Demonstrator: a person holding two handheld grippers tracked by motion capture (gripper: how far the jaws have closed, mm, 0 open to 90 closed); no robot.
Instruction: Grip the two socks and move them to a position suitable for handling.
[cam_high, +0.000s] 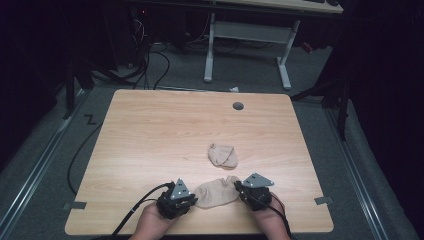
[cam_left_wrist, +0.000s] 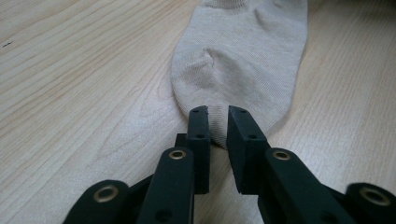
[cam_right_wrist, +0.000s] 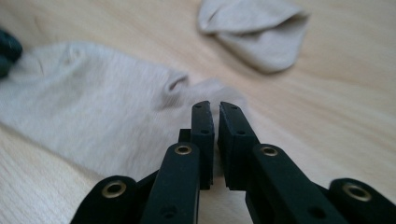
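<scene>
My left gripper (cam_left_wrist: 218, 112) clamps toe edge of flat sock (cam_high: 216, 193) on tabletop (cam_high: 150, 135); right gripper (cam_right_wrist: 215, 106) pinches cuff end. Second sock (cam_high: 223, 155) lies folded beyond. Step: stretching sock. Next, I think: lift both ends evenly, fold over.

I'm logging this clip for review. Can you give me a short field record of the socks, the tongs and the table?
surface: wooden table
near sock: beige, flat, stretched between the two tongs
far sock: beige, folded, lying apart, untouched
left tongs: shut on one end of the near sock
right tongs: shut on its other end
hands: one behind each tongs at the table's near edge
</scene>
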